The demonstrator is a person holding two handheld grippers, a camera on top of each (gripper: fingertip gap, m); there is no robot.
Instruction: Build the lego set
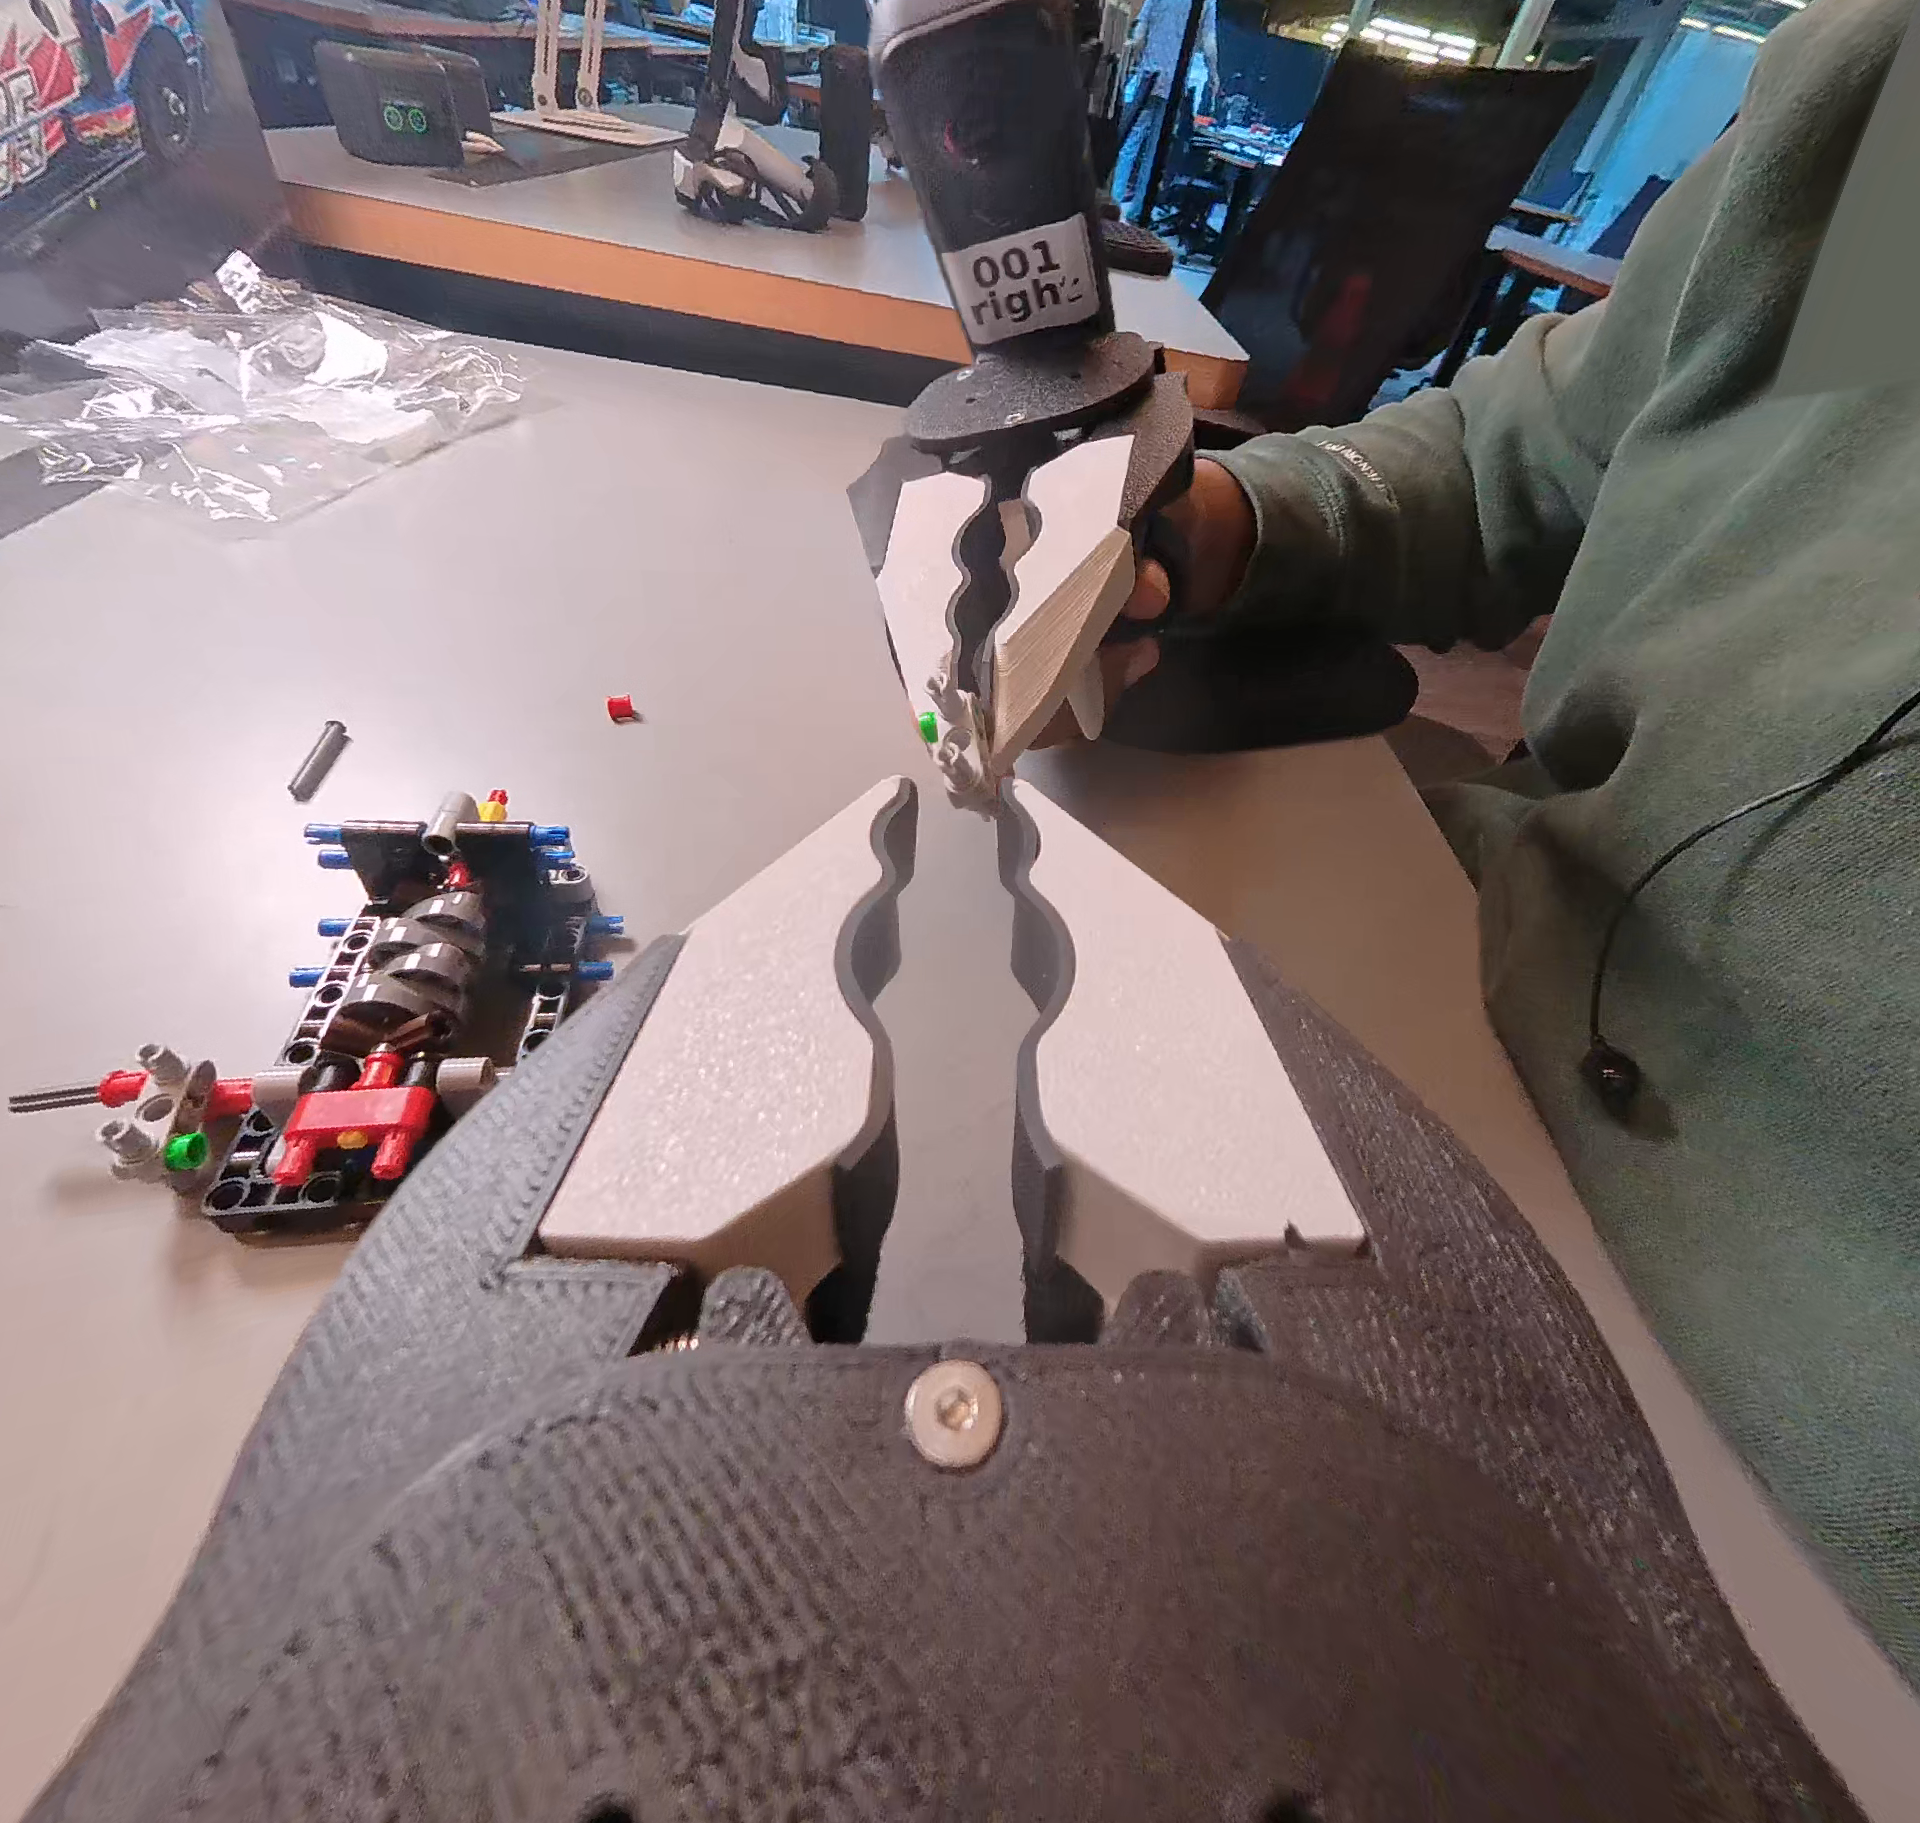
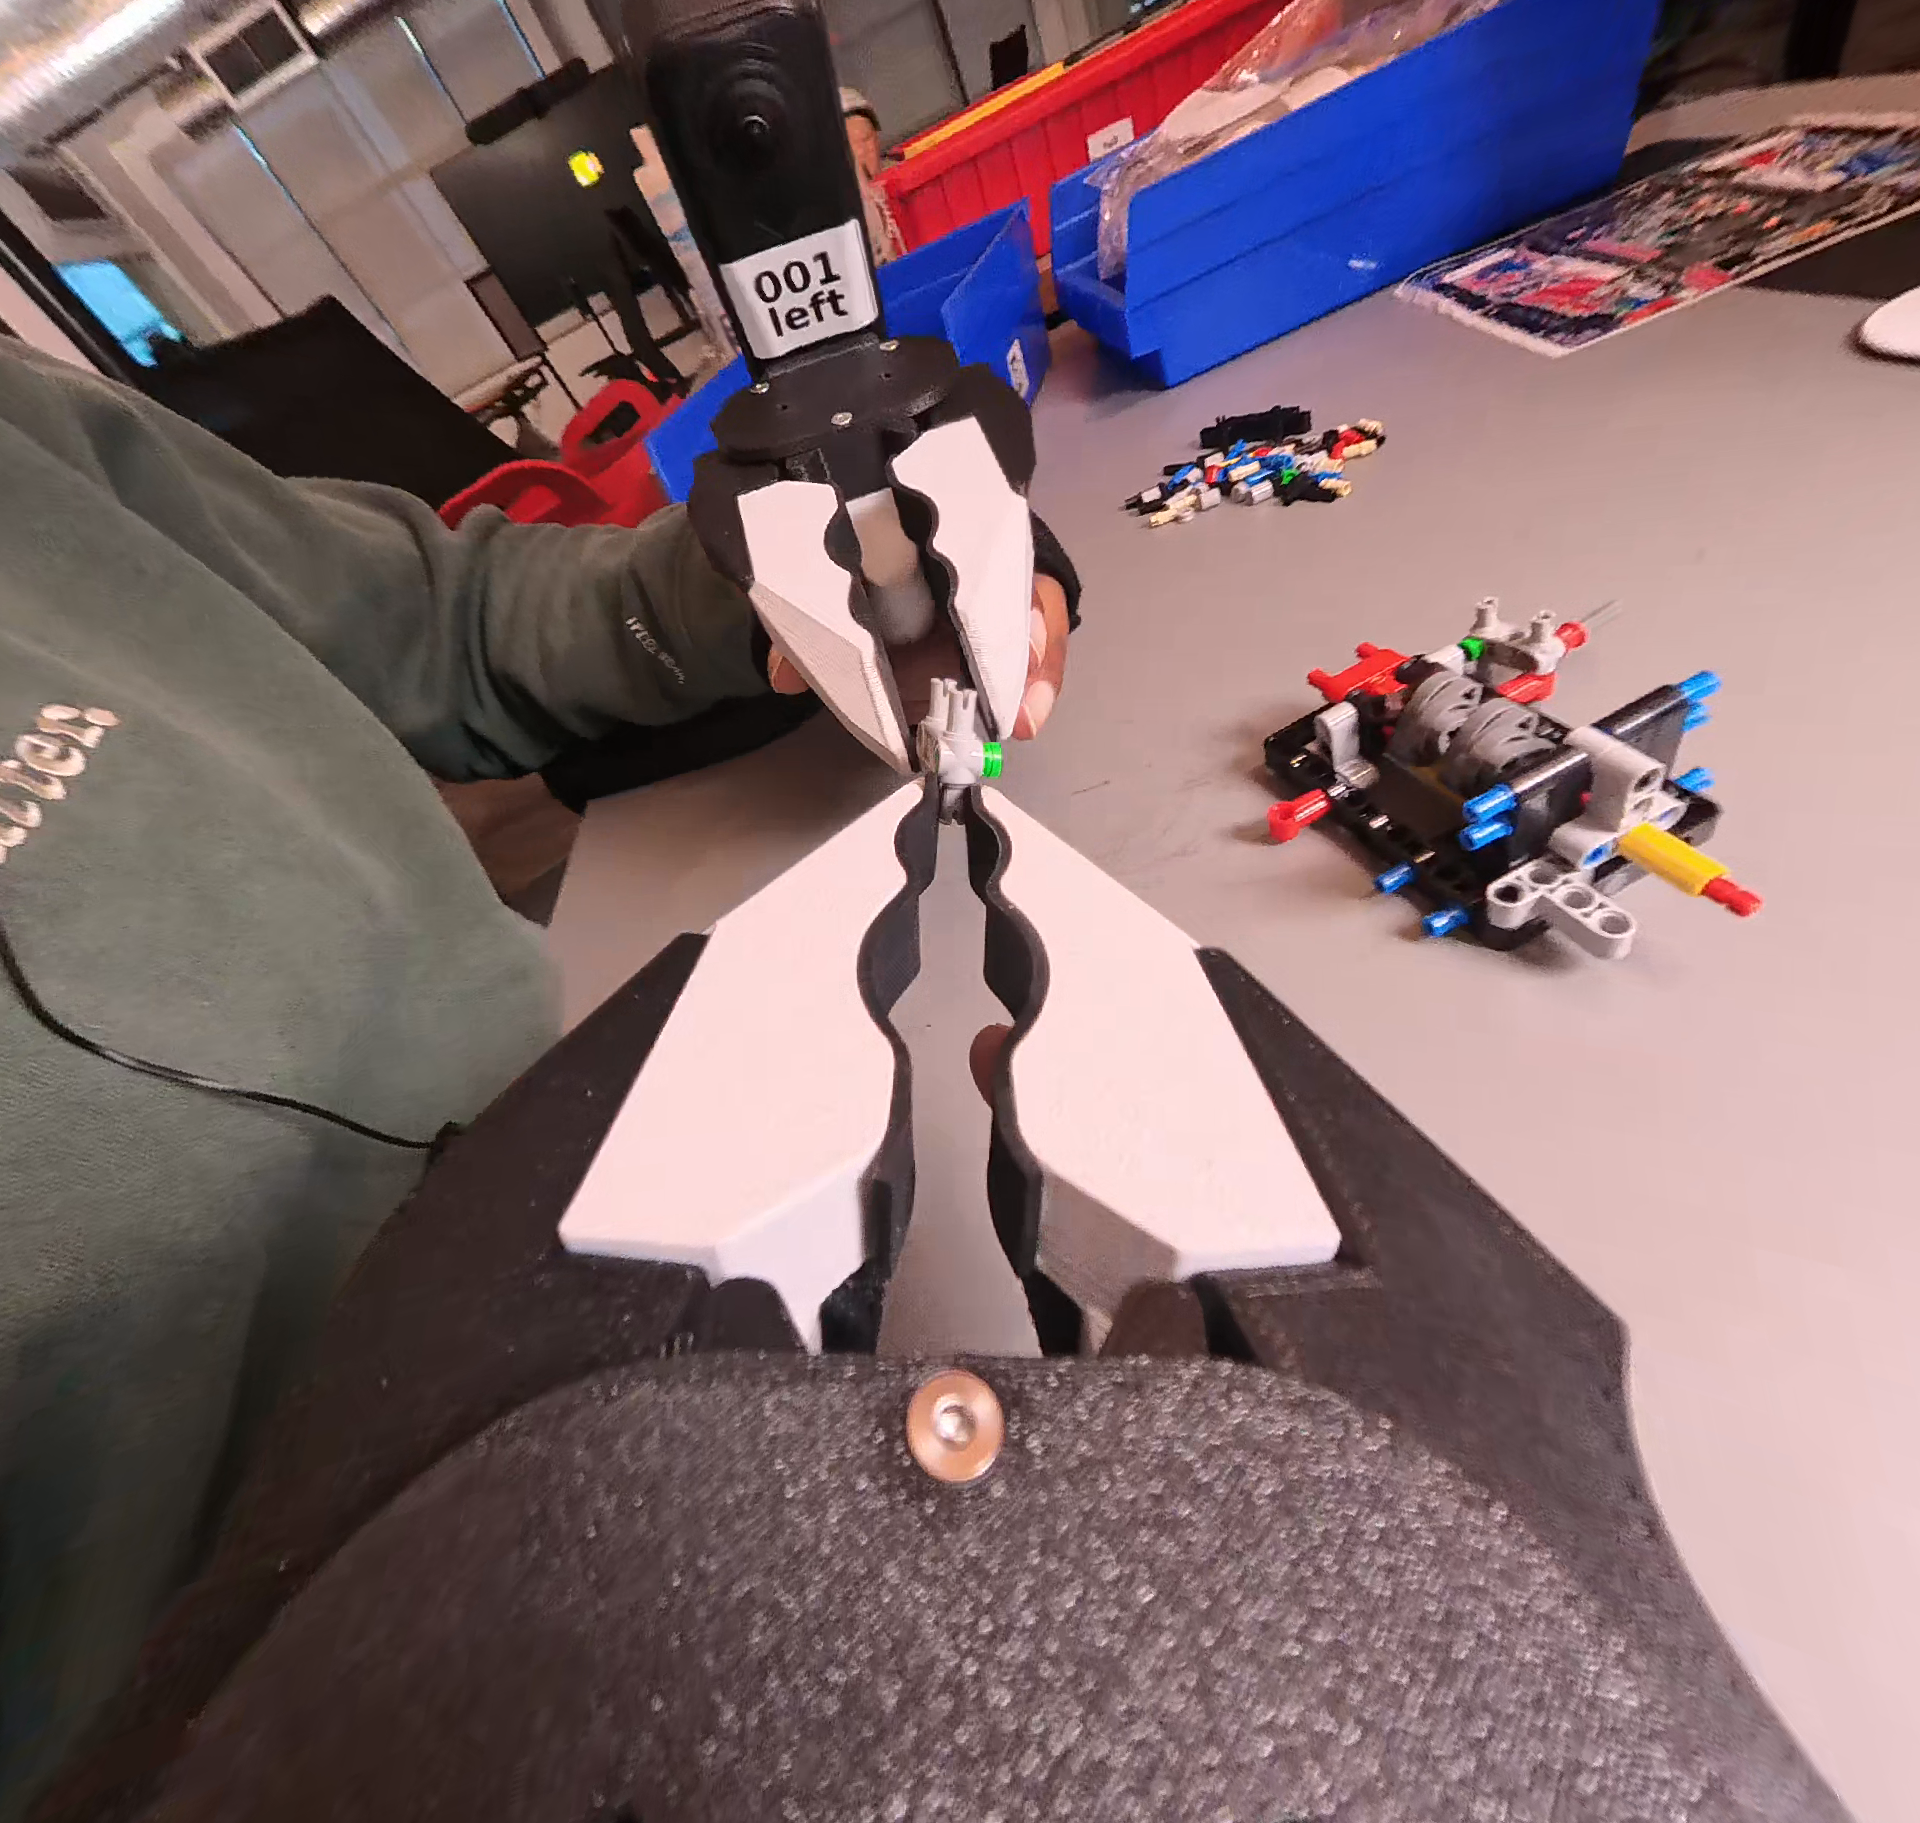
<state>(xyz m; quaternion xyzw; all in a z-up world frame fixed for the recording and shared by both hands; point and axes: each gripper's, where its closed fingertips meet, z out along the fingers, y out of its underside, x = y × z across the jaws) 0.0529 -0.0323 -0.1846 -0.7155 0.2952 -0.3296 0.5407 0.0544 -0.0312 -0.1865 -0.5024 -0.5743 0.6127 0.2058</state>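
A small grey connector (image 2: 952,743) with a green pin (image 2: 989,761) hangs in the air between both grippers, which meet tip to tip above the table's near edge. My right gripper (image 2: 945,797) is shut on its lower end. My left gripper (image 2: 951,753) comes from the opposite side, its fingers closed against the same piece. In the left wrist view the connector (image 1: 956,750) sits at the right gripper's (image 1: 966,745) tips, reaching between my left gripper's (image 1: 961,802) tips. The part-built black frame assembly (image 2: 1496,786) with blue pins lies on the table, also seen in the left wrist view (image 1: 416,994).
A pile of loose small pieces (image 2: 1257,474) lies behind the assembly. Blue bins (image 2: 1351,173) and a red bin (image 2: 1091,100) stand at the back, an instruction booklet (image 2: 1683,225) to their right. A black pin (image 1: 317,760), a red bush (image 1: 620,706) and empty plastic bags (image 1: 239,391) lie on the table.
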